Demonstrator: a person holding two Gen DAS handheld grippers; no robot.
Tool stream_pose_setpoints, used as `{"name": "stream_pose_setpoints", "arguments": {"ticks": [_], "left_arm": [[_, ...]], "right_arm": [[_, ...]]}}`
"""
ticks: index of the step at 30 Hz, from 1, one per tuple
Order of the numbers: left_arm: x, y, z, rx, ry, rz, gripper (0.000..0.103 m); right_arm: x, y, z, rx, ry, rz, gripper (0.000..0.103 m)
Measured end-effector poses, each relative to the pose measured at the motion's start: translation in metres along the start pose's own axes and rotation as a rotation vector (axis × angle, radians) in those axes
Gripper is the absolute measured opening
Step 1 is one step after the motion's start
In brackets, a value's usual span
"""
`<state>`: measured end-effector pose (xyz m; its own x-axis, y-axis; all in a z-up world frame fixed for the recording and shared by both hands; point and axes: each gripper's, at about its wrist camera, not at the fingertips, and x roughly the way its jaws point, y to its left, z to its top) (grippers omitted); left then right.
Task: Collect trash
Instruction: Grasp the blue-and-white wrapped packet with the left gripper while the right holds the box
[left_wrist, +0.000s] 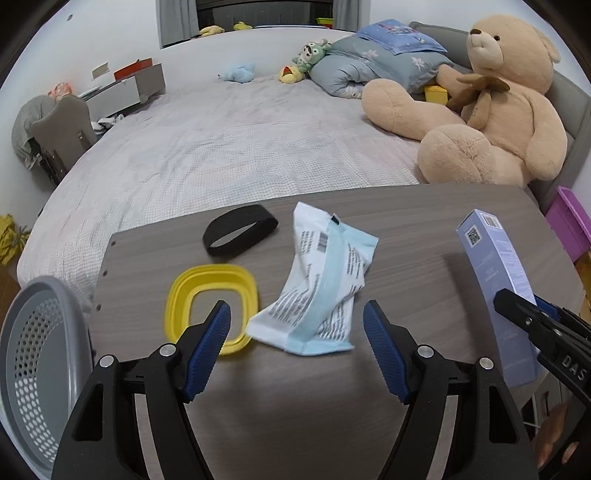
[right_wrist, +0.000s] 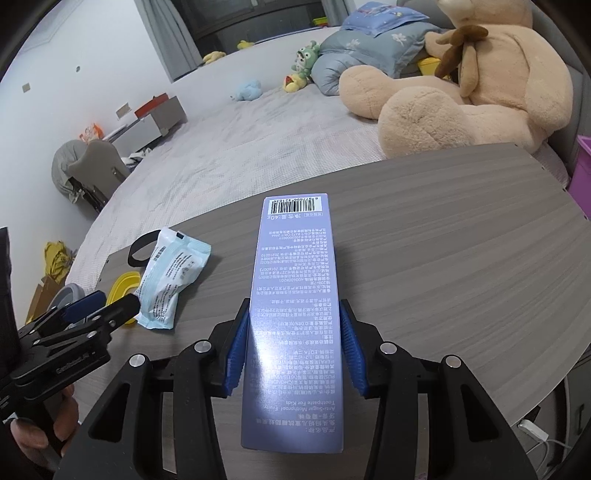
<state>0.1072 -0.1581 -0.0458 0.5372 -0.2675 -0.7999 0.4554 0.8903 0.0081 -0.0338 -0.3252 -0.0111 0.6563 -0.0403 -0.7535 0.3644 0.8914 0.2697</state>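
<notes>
My right gripper (right_wrist: 291, 354) is clamped on a long purple box (right_wrist: 293, 295), its blue pads pressing both long sides, holding it above the grey wood surface (right_wrist: 443, 258). The box is printed with small text and a barcode at its far end. My left gripper (left_wrist: 297, 328) is spread wide and holds nothing, hovering over the surface. Just beyond its fingertips lies a crumpled white and blue wrapper (left_wrist: 321, 288). Left of the wrapper sits a yellow lid (left_wrist: 210, 295), and behind the wrapper, a black band (left_wrist: 240, 230). A grey perforated basket (left_wrist: 40, 369) stands off the surface's left edge; what shows of its inside holds nothing. Beyond the surface is a bed (left_wrist: 221, 140) with a large teddy bear (left_wrist: 491, 110).
</notes>
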Motion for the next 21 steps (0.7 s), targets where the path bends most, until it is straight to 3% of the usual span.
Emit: {"name": "stream_pose_setpoints", "arguments": {"ticks": [14,15,18,21], "left_arm": [[0.038,-0.029,0.014,0.058,0.034,0.033,0.071],[0.038,-0.030,0.014,0.059,0.034,0.032,0.068],[0.041,-0.034,0.013,0.070,0.047,0.019,0.047],[0.039,-0.034,0.010,0.070,0.040,0.013,0.044]], "right_arm": [[-0.002,-0.023,0.001,0.049,-0.009,0.029,0.045],[-0.002,-0.024,0.001,0.052,-0.009,0.028,0.045],[-0.003,-0.025,0.001,0.053,-0.010,0.028,0.045],[-0.005,-0.023,-0.001,0.054,-0.012,0.030,0.045]]}}
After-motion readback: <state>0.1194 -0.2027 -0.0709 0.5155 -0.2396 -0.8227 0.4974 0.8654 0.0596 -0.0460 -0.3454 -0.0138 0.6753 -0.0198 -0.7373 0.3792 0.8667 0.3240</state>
